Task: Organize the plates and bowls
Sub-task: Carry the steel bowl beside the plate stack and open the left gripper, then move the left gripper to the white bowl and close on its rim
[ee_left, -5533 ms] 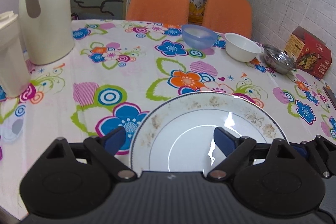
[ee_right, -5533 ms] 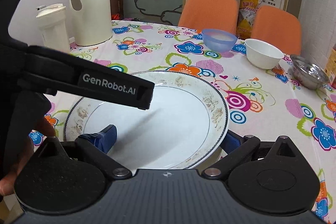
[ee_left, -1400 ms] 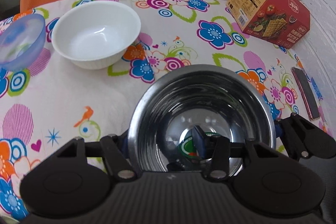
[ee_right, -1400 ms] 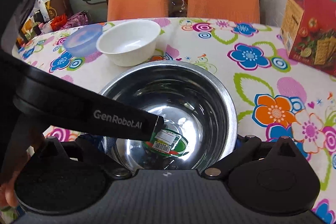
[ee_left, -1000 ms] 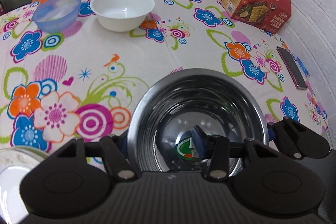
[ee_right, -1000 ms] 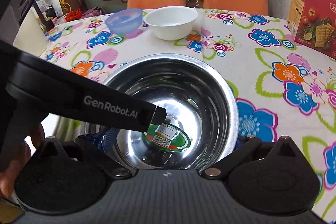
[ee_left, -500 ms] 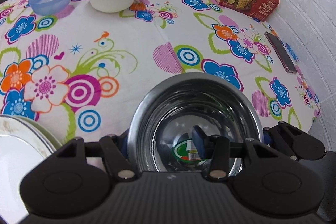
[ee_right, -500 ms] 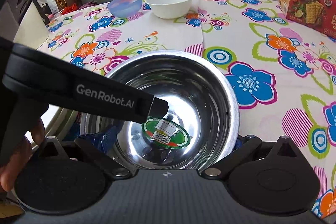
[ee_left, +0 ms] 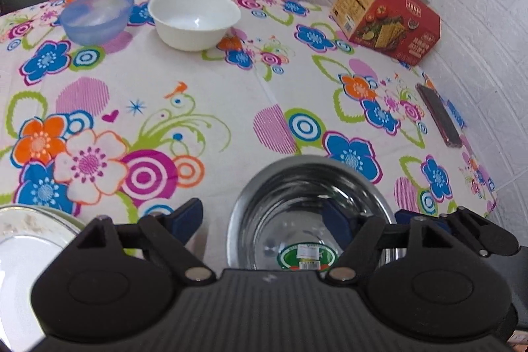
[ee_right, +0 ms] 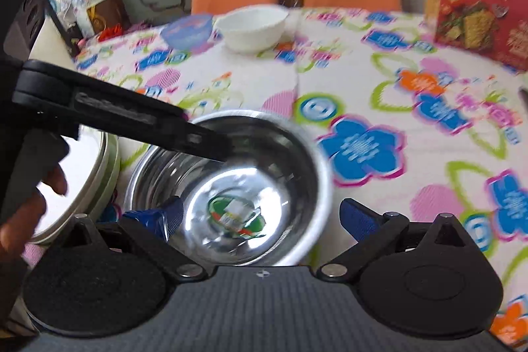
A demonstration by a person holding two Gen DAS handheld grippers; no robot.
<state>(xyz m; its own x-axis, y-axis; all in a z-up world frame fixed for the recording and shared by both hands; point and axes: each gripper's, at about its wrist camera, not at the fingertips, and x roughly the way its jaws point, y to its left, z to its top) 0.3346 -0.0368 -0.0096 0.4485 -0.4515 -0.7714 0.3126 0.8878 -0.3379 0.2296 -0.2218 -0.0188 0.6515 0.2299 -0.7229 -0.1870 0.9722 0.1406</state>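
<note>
At the near left edge of the flowered table point(ee_left: 231, 94) sits the white plate point(ee_left: 19, 253), and just to its right the steel bowl point(ee_left: 307, 203) rests on the cloth, a green sticker in its bottom. My worry is the bowl's thin, slick rim: a finger dragging out across it could tip or skid the bowl into the plate, or toward the near edge. The left gripper point(ee_left: 264, 216) is spread wide, one blue pad outside the bowl's left wall, the other inside; I can't tell if either touches. The right gripper point(ee_right: 260, 216) is spread too, one pad inside and one beyond the right rim, pinching nothing. Far off, the blue bowl point(ee_left: 95, 15) and white bowl point(ee_left: 194, 17) wait uncollected.
</note>
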